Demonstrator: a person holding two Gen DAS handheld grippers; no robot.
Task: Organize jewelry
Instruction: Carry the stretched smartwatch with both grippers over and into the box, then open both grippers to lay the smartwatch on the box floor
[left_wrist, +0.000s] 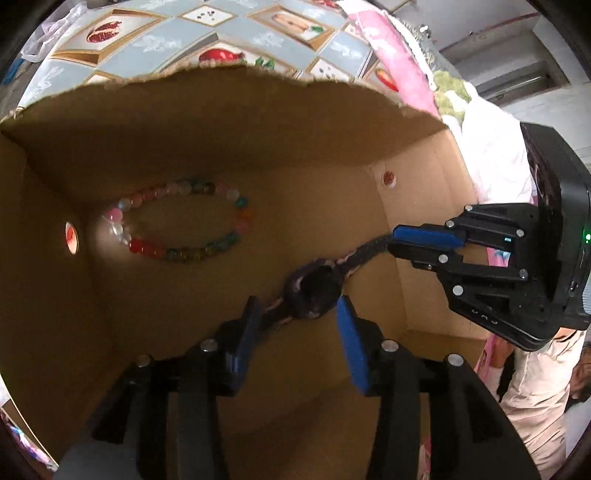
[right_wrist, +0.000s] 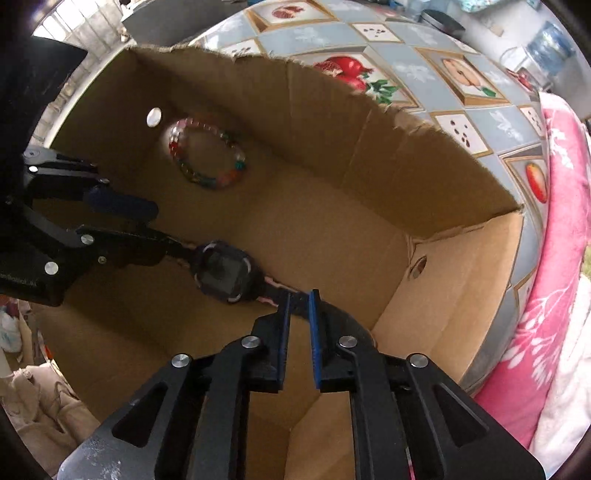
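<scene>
Two black grippers with blue finger pads reach down into an open brown cardboard box (right_wrist: 424, 192), one from each side of a dark watch with a black-and-pink woven strap (right_wrist: 223, 271). Nearest the watch face, the left gripper (left_wrist: 295, 314) points forward into the box with its fingers spread apart; the face sits in the gap between them, and the strap runs close against the left pad. In the right wrist view the lower finger overlaps that strap end, though actual contact cannot be made out. The right gripper (right_wrist: 299, 325) comes in level from the other side, its pads pressed onto the opposite strap end. The watch stretches between them over the box floor. Beyond the watch, well apart, a bracelet of multicoloured round beads (left_wrist: 181, 221) lies flat near the box's far corner. Past the torn far wall lies a fruit-patterned tablecloth (right_wrist: 424, 66).
</scene>
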